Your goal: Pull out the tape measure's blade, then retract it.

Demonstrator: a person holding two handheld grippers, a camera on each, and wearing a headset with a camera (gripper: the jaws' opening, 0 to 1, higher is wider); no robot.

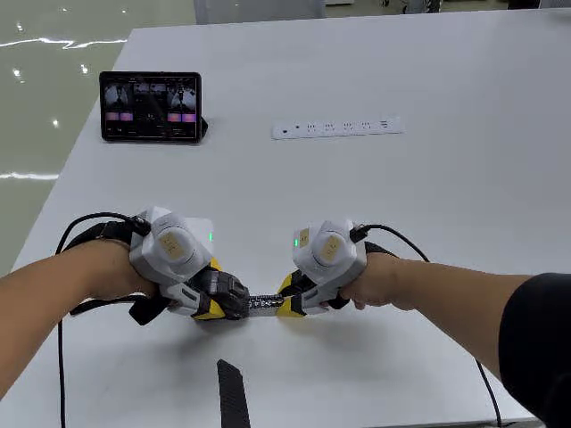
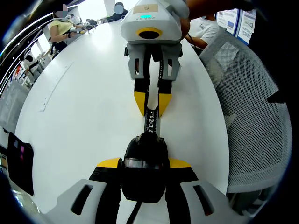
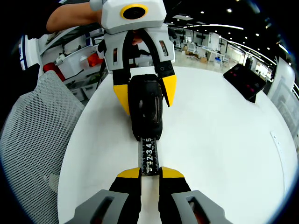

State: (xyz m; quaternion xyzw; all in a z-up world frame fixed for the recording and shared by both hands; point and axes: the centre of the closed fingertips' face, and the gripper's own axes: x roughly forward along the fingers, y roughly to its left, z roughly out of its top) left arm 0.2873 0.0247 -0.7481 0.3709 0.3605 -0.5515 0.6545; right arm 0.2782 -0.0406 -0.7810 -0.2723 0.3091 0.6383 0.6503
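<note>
White desk [image 1: 419, 205]: left gripper [image 2: 145, 164] clamps tape measure [image 3: 145, 105] as anchor, right gripper [image 3: 150, 173] pinches blade [image 3: 149, 153] for pulling.

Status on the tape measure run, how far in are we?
Done: the left gripper is shut on the tape measure case, and the right gripper is shut on the end of the blade. In hand: the pull. A short stretch of blade spans the gap, with just the low numbers showing. Left: probably more pulling, then the whole retract.
</note>
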